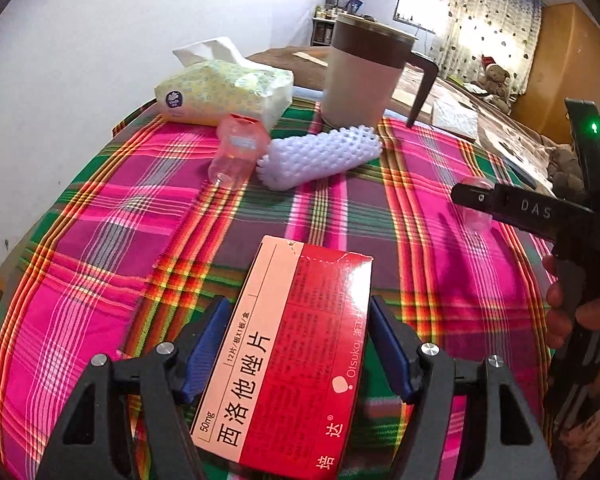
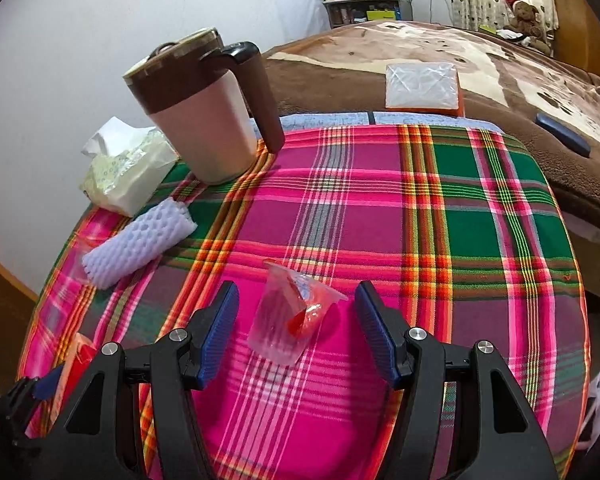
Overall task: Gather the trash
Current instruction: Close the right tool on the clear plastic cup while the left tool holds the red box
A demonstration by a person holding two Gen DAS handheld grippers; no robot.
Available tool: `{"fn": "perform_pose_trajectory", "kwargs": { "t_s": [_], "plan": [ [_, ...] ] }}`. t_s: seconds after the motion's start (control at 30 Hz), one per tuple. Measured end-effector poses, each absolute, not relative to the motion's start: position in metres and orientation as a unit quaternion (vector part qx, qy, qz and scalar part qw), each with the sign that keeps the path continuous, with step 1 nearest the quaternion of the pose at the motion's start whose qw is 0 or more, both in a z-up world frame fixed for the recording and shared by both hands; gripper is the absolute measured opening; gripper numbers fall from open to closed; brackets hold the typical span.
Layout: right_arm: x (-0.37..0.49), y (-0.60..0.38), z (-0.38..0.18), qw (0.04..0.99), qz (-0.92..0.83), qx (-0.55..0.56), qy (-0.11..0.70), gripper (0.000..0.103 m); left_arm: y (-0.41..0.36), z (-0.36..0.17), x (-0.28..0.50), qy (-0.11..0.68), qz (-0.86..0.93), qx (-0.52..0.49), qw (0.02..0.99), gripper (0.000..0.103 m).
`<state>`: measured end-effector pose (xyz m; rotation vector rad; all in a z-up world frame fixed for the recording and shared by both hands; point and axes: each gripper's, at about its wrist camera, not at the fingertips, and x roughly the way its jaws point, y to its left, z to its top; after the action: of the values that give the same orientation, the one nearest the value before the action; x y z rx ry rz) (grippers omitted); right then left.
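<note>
Red-and-pink medicine box lying flat on the plaid tablecloth, at 6 o'clock in the left wrist view, between the blue pads of the left gripper; jaws spread, whether the pads touch the box sides: cannot tell. Clear plastic cup with red scrap inside tipped on the cloth at 6 o'clock in the right wrist view, centred between the fingers of the right gripper, released wide, pads apart from it. Farther out at 11 o'clock, white foam net sleeve just beside a second clear cup. Beyond them, tissue pack and brown-topped mug at 12 o'clock. Bed with brown blanket behind.
</note>
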<state>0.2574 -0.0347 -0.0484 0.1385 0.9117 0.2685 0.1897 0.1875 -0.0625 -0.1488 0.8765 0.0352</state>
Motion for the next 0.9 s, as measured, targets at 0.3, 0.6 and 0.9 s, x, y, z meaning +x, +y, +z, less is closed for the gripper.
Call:
{"fn": "perform_pose_trajectory", "kwargs": {
  "t_s": [0.3,0.6,0.9],
  "plan": [
    [0.246,-0.031,-0.047,0.892,0.129,0.048,0.43,0.047,0.187,-0.059,0.185,0.422,0.025,-0.082,0.902,0.071],
    [0.218,-0.031,-0.034,0.9,0.142,0.042,0.409,0.047,0.182,-0.056,0.176,0.422,0.024,-0.091,0.902,0.071],
    [0.193,-0.042,-0.026,0.904,0.148,0.048,0.397,0.047,0.17,-0.037,0.156,0.404,0.023,-0.082,0.911,0.071]
  ]
}}
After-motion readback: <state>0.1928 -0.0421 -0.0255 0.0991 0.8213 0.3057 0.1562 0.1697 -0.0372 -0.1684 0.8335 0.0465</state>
